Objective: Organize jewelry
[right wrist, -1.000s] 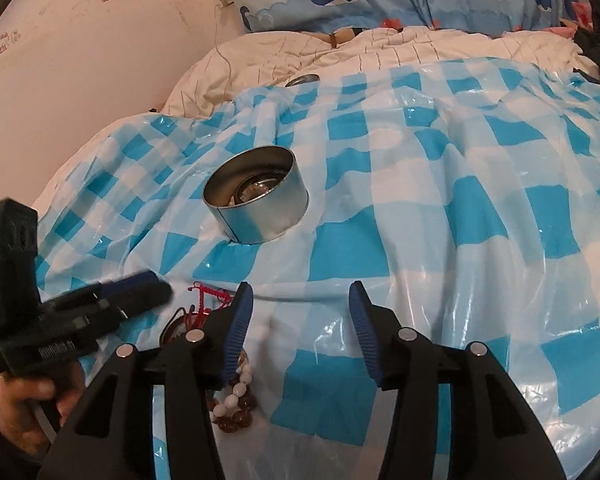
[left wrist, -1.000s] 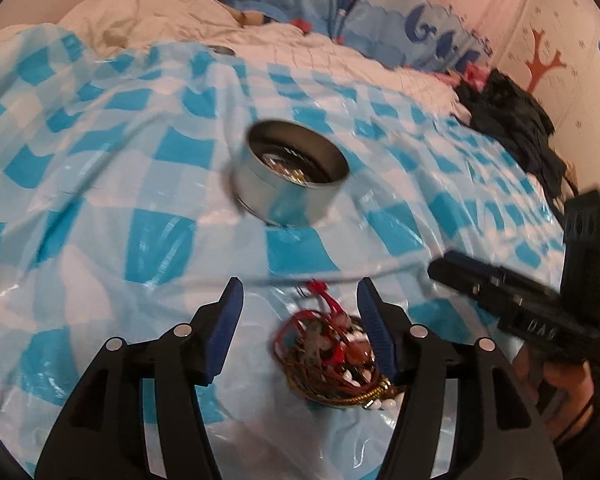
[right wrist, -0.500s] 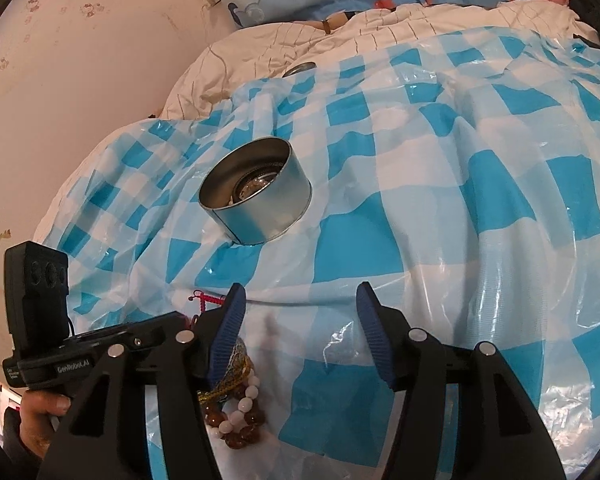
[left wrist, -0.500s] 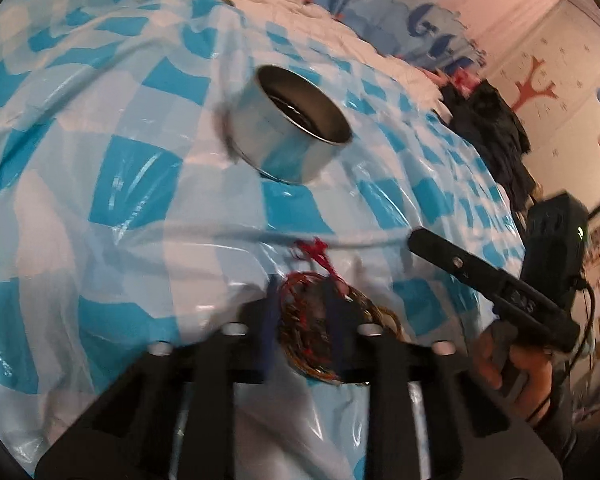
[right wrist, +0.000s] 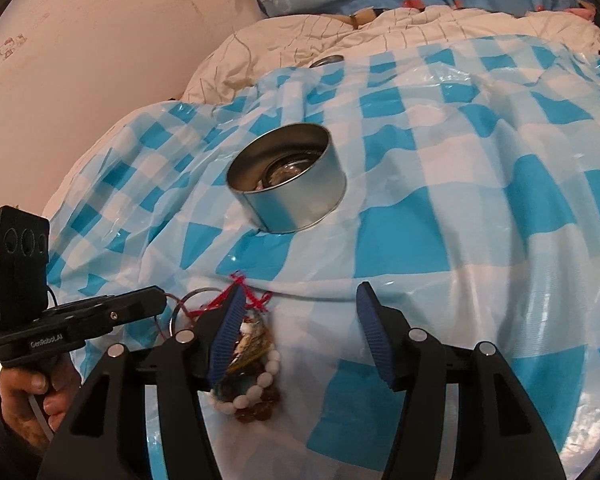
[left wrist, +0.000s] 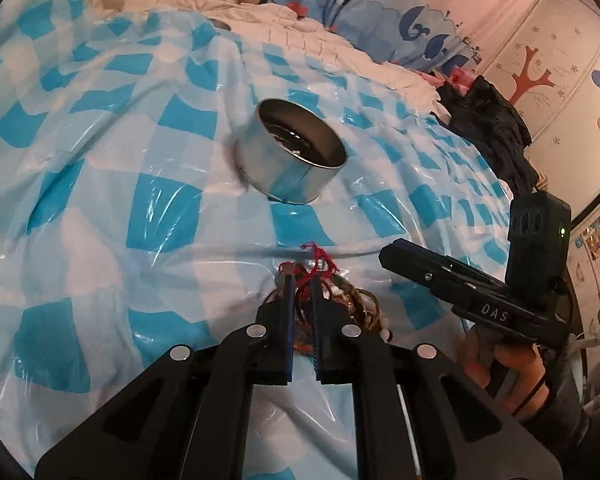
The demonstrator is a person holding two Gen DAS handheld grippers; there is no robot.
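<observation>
Two grippers: left gripper (left wrist: 301, 286) clamps the tangled jewelry pile (left wrist: 332, 304); right gripper (right wrist: 300, 312) open; snagged strands may drag neighbours, missing the tin (left wrist: 290, 156)

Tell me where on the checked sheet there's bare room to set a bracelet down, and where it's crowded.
Free: the checked sheet right of the round tin, and the patch between the right claw's open fingers. Also left of the tin in the left wrist view. Crowded: in front of the tin, where the jewelry pile lies and the left claw has just closed on its red cord.
</observation>
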